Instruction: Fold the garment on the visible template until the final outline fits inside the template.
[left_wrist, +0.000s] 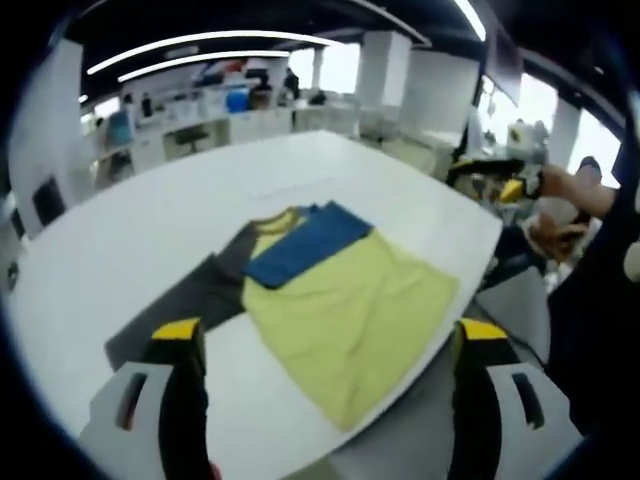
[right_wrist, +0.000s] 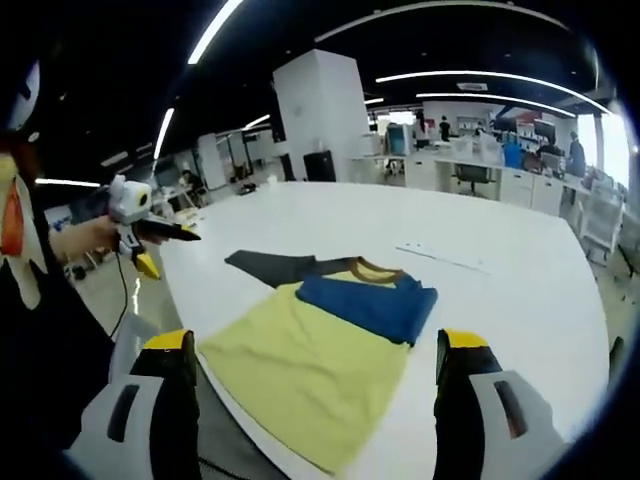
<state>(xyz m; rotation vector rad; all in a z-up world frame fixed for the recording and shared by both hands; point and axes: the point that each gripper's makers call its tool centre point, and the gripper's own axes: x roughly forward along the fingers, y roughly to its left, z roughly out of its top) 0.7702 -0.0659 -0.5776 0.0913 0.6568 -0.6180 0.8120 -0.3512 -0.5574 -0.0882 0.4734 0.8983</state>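
Note:
A shirt (left_wrist: 350, 305) lies flat on the white table (left_wrist: 130, 240). Its body is yellow, one blue sleeve (left_wrist: 305, 240) is folded across the chest, and a dark grey sleeve (left_wrist: 190, 300) stretches out to the side. My left gripper (left_wrist: 330, 335) hovers open over the shirt's hem, jaws wide apart and holding nothing. My right gripper (right_wrist: 316, 342) is likewise open above the yellow body (right_wrist: 300, 365), with the blue sleeve (right_wrist: 370, 300) and grey sleeve (right_wrist: 270, 265) beyond it. Each gripper also appears in the other's view, held in a hand off the table edge (left_wrist: 510, 185) (right_wrist: 140, 235).
A faint thin line (right_wrist: 445, 257) marks the tabletop past the shirt. The shirt's hem lies close to the table edge (left_wrist: 400, 400). The person (right_wrist: 40, 330) stands at that edge. Desks, chairs and pillars fill the office behind.

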